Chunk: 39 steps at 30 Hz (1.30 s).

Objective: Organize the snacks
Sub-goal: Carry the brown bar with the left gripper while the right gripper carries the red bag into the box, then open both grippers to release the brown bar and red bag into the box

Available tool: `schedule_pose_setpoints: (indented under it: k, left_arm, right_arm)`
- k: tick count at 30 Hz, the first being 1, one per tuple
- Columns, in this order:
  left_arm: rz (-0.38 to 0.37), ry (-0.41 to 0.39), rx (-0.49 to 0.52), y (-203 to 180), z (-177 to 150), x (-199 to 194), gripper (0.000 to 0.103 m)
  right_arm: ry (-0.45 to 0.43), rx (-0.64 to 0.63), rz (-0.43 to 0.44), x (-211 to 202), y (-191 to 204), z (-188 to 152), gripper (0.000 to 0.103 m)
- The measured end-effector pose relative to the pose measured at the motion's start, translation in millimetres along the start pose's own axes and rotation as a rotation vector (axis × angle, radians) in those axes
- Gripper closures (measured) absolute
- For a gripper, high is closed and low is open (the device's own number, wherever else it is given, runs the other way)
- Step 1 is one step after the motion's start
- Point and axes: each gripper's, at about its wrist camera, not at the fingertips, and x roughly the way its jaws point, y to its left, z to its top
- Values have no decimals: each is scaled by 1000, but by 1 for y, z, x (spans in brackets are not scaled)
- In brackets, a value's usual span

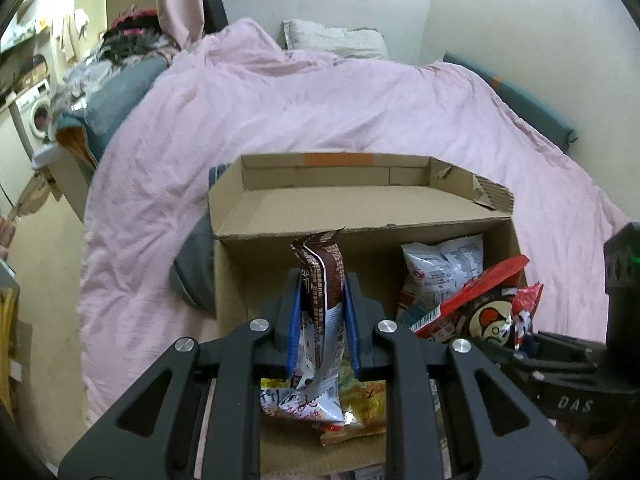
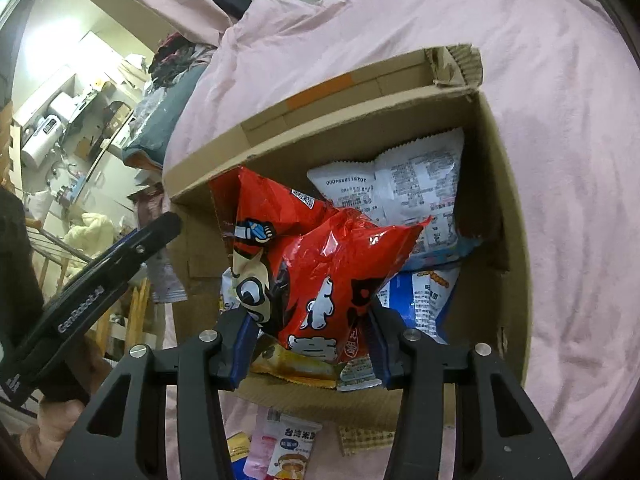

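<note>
Between the left gripper's (image 1: 320,316) blue pads, a brown-and-white snack packet (image 1: 322,300) stood upright, clamped tight, its top edge poking past the fingertips above the cardboard box (image 1: 256,264). Beside it, the right gripper (image 2: 312,340) pinched a crumpled red snack bag (image 2: 316,264) by its lower end, over the same box, where white packets (image 2: 404,188) lay just beyond.

Pink duvet (image 1: 320,112), pillow (image 1: 332,38), washing mach. (image 1: 34,114).
</note>
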Motion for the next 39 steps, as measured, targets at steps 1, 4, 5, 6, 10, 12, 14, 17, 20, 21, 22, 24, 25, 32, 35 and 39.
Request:
schedule_pose_setpoints:
  k: [1, 4, 5, 6, 10, 12, 14, 17, 20, 21, 22, 24, 25, 32, 35, 39]
  left_arm:
    - [-5, 17, -9, 1, 0, 5, 87]
    - [-22, 36, -27, 2, 0, 12, 87]
    - [-12, 37, -17, 1, -1, 13, 87]
    - [-8, 40, -7, 1, -1, 14, 87]
    - [-20, 41, -12, 4, -4, 15, 87]
    - [-10, 51, -9, 5, -5, 17, 87]
    - [-9, 58, -13, 6, -7, 19, 87]
    - [-4, 68, -15, 8, -9, 21, 87]
    - [-2, 71, -17, 8, -10, 21, 87]
    - [-3, 72, -20, 8, -10, 21, 87]
    - [-5, 73, -23, 8, -10, 21, 87]
    - [-7, 72, -31, 9, -9, 19, 86]
    - [-5, 71, -32, 10, -9, 18, 86]
    - [-21, 51, -36, 11, -5, 10, 86]
    - [-14, 41, -41, 13, -5, 7, 80]
    - [8, 18, -69, 17, -4, 2, 29]
  right_arm:
    - [3, 11, 3, 2, -1, -1, 53]
    - [17, 45, 14, 9, -6, 0, 52]
    - [23, 54, 16, 12, -7, 0, 52]
    - [27, 64, 17, 14, -8, 0, 51]
    - [44, 84, 33, 22, -9, 1, 51]
    - [47, 81, 30, 23, -9, 1, 51]
    - [49, 87, 32, 24, -10, 0, 51]
    - [49, 89, 28, 25, -9, 1, 50]
    - [46, 94, 27, 24, -10, 1, 50]
    - [44, 98, 27, 24, -12, 1, 50]
    - [43, 101, 26, 24, -12, 1, 50]
    - [34, 107, 34, 22, -12, 1, 50]
    - [31, 108, 38, 21, -12, 2, 49]
    - [-36, 86, 63, 7, -7, 5, 49]
    - [-71, 73, 76, -2, -5, 8, 42]
    - [-135, 66, 65, -14, -3, 10, 17]
